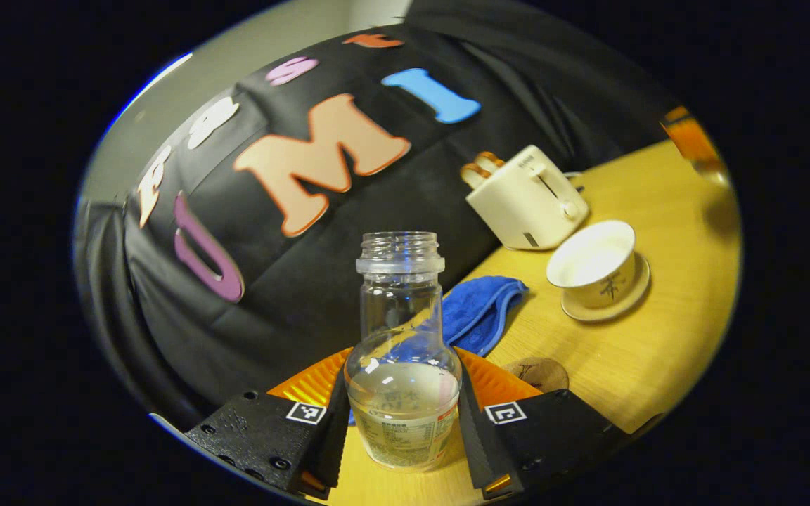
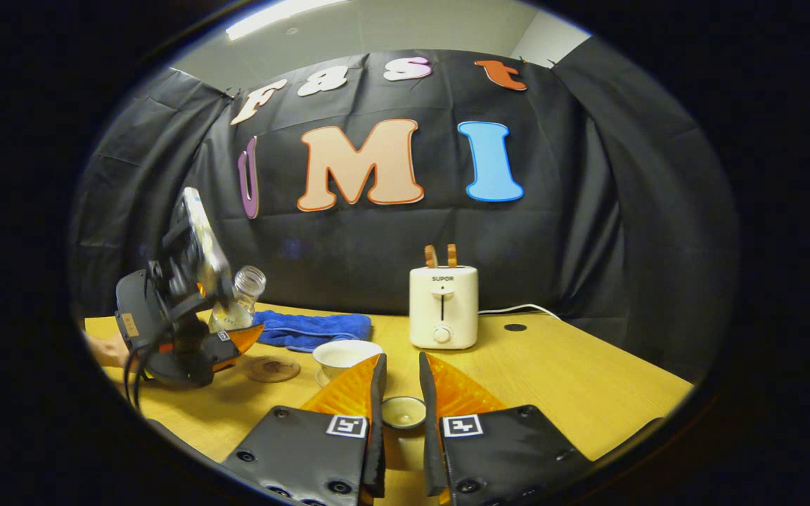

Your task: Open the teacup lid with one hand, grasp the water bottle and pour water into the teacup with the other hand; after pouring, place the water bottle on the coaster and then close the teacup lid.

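Holding the water bottle (image 1: 403, 351) pinched between its two fingers, the left hand-held gripper (image 1: 403, 422) carries it above the surface (image 1: 658, 337); the bottle is uncapped and partly filled. In the right gripper view that bottle (image 2: 240, 302) leans toward the cup, at about 9 o'clock.

The teacup (image 1: 596, 266) stands open on its saucer at roughly 2 o'clock in the left gripper view, well apart from the bottle's mouth. The coaster (image 1: 537, 372), a round brown disc, lies near the bottle at about 4 o'clock. A blue cloth (image 1: 482, 309) and a toaster (image 1: 526, 198) sit behind.

The right hand-held gripper (image 2: 402, 414) has its fingers close around the teacup lid (image 2: 403, 412), and appears to be pinching it, low at 6 o'clock, just in front of the cup.

My judgement: the lid is off and the pouring step is in hand, either about to begin or just finished; the cup's contents are unclear. If water is not yet in, the next move calls for bringing the bottle's mouth over the cup's rim and tipping gently. Otherwise, it calls for setting the bottle upright on the coaster.
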Tool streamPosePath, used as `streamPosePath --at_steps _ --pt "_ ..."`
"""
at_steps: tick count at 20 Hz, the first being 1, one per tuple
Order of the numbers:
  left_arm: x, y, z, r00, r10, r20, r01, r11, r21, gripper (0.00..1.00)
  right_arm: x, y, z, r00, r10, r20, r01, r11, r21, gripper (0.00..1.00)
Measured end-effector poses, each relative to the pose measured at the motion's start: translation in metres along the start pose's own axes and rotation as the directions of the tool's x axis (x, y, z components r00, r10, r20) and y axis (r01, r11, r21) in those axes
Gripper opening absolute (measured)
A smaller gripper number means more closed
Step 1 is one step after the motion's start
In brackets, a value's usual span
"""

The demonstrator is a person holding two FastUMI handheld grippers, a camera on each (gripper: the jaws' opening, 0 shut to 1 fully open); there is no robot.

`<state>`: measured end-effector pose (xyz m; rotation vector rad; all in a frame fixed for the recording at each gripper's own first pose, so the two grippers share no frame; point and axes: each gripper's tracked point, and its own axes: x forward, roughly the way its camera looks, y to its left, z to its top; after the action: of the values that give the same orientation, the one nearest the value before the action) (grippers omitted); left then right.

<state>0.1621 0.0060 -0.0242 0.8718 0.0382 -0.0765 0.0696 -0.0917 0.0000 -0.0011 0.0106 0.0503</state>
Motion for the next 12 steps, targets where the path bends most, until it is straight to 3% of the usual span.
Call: streamPosePath --at_steps 4,7,12 --pt "0.016 -0.017 0.027 0.998 -0.05 0.031 0.04 0.965 0.259 0.67 0.003 -0.022 0.001 0.999 -0.047 0.002 0.047 0.999 -0.001 0.24" --pt "0.021 -0.021 0.04 0.996 -0.084 0.043 0.054 0.878 0.475 0.66 0.003 -0.026 0.001 0.998 -0.06 0.004 0.06 0.998 -0.001 0.25" --pt "0.023 -0.025 0.04 0.991 -0.133 -0.006 0.109 0.788 0.606 0.67 0.004 -0.026 0.001 0.998 -0.056 0.004 0.056 0.998 0.0 0.25"
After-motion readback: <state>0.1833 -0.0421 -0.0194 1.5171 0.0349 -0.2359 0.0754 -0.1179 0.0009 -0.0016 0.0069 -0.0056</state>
